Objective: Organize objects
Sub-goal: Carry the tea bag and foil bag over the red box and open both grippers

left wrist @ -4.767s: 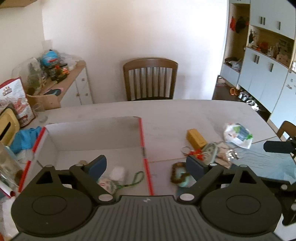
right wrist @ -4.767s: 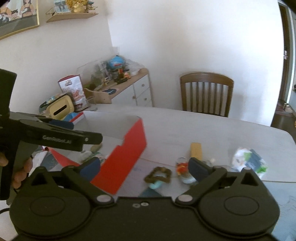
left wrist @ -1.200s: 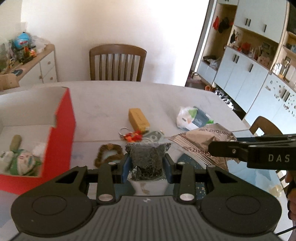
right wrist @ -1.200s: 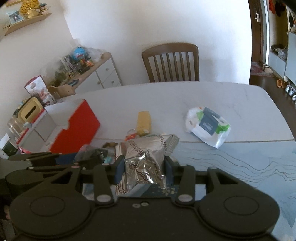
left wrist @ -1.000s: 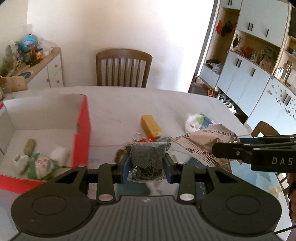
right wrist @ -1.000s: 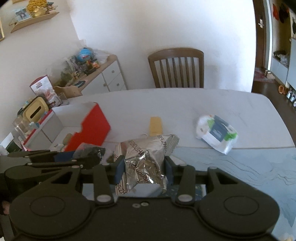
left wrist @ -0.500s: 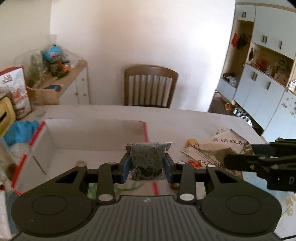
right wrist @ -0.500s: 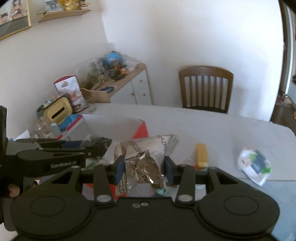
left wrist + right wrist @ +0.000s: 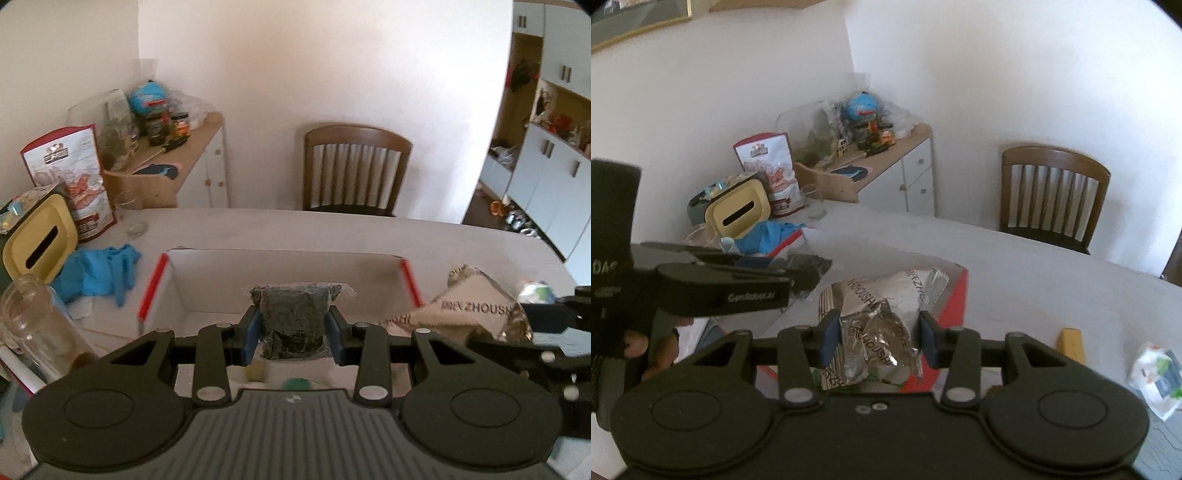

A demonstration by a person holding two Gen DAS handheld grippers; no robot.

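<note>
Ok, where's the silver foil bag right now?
The silver foil bag is clamped in the right gripper, held above the red box, right of the left gripper.

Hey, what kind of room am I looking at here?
Most likely a home dining room: a large table with a wooden chair, a cluttered sideboard, and wall cupboards.

box (image 9: 409,280): red, white | packet (image 9: 293,317): dark speckled | bag (image 9: 882,314): silver

Each black tool (image 9: 294,334) has blue-padded fingers (image 9: 250,334), silver screws and round hubs.
</note>
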